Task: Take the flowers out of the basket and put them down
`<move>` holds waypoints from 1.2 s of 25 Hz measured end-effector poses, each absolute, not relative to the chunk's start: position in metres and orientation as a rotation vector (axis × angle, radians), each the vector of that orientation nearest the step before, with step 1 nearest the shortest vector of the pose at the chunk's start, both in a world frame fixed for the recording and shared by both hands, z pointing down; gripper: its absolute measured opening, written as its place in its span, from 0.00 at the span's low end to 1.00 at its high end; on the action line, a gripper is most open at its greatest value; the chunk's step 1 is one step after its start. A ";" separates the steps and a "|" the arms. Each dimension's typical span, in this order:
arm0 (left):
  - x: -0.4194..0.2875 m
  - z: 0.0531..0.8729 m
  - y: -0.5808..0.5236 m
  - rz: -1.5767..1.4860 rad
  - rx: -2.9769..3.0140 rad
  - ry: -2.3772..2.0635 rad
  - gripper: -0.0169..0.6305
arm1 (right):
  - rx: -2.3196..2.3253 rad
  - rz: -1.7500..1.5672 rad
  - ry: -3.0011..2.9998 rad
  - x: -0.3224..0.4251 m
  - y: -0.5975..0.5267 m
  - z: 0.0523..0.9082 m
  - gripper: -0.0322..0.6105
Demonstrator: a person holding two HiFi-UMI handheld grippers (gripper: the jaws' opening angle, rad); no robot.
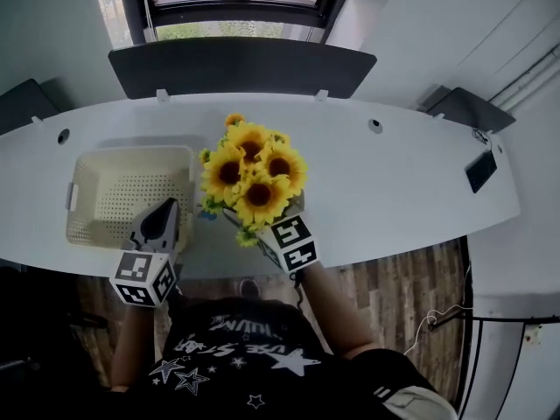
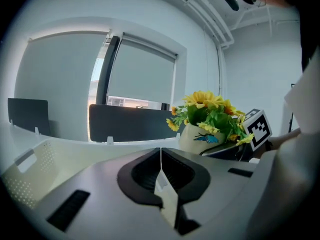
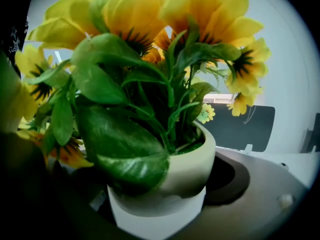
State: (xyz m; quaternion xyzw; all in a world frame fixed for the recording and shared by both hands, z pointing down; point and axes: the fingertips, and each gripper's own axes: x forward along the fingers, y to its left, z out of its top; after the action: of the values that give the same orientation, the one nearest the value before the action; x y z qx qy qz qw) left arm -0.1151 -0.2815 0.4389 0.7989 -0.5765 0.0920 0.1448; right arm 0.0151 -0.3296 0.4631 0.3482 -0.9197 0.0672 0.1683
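Note:
A bunch of yellow sunflowers (image 1: 249, 178) stands in a white pot (image 3: 170, 184) with a blue butterfly on it. My right gripper (image 1: 262, 228) is shut on the pot and holds it just right of the basket, near the table's front edge. The pot (image 2: 197, 136) and blooms (image 2: 207, 111) also show in the left gripper view, at the right. The cream perforated basket (image 1: 131, 153) lies on the table at the left with nothing in it. My left gripper (image 1: 164, 210) is at the basket's near right corner, jaws shut on a thin cream edge of it (image 2: 165, 191).
The white curved table (image 1: 394, 182) has a dark divider panel (image 1: 241, 66) along its back edge. A small black device (image 1: 480, 171) lies at the table's far right end. The person's torso is close to the front edge.

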 end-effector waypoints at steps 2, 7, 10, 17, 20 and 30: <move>-0.093 0.439 -0.284 0.270 2.315 -1.642 0.05 | 1.002 0.203 -2.614 0.034 -0.329 0.468 0.88; -0.046 0.441 -0.286 0.269 2.365 -1.572 0.05 | 1.037 0.228 -2.580 0.071 -0.329 0.495 0.88; -0.025 0.450 -0.285 0.285 2.383 -1.521 0.05 | 1.043 0.251 -2.551 0.087 -0.328 0.515 0.88; 0.006 0.467 -0.276 0.307 2.384 -1.447 0.05 | 1.057 0.299 -2.517 0.108 -0.324 0.547 0.88; 0.017 0.479 -0.269 0.313 2.371 -1.417 0.05 | 1.056 0.320 -2.496 0.113 -0.318 0.561 0.88; 0.020 0.521 -0.265 0.393 2.335 -1.366 0.05 | 1.020 0.415 -2.438 0.118 -0.312 0.600 0.88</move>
State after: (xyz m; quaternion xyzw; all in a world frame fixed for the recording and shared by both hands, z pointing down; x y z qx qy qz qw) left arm 0.0196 -0.2655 0.5209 0.8365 -0.4893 0.1408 0.2027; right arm 0.1179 -0.3121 0.5997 0.3712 -0.8866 0.1509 0.2312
